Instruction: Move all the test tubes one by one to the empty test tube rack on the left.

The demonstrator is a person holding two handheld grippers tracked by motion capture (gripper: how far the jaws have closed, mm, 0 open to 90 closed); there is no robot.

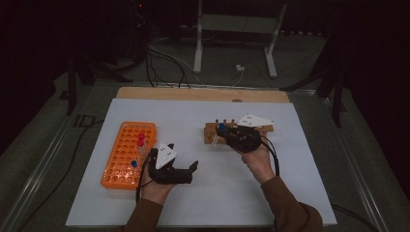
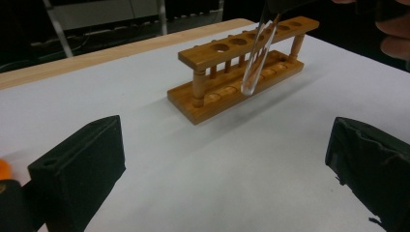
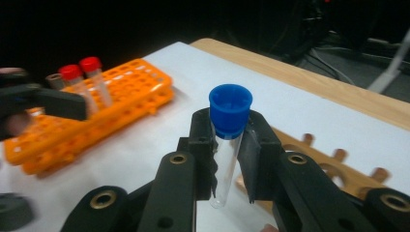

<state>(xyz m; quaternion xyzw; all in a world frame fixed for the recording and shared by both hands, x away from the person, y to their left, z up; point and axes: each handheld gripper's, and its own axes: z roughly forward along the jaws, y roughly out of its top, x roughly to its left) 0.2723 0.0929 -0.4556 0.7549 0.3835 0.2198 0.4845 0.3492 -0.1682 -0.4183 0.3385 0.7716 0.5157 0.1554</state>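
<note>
My right gripper (image 3: 227, 157) is shut on a clear test tube with a blue cap (image 3: 230, 110), gripping it just under the cap. In the high view the right gripper (image 1: 223, 131) holds the tube (image 1: 220, 128) at the left end of a wooden tube rack (image 1: 263, 128). Seen from the left gripper view, the tube (image 2: 258, 53) hangs tilted, its round bottom in front of the wooden rack (image 2: 212, 104) and above the table. My left gripper (image 2: 225, 166) stands open with nothing between its jaws. It rests low on the white mat beside the orange rack, left gripper (image 1: 191, 172) pointing right.
An orange plastic rack (image 1: 121, 166) lies at the left with two red-capped tubes (image 1: 141, 139) and a blue-capped one (image 1: 134, 164) standing in it. The white mat (image 1: 208, 198) covers a wooden table. Cables and a metal stand lie on the floor beyond.
</note>
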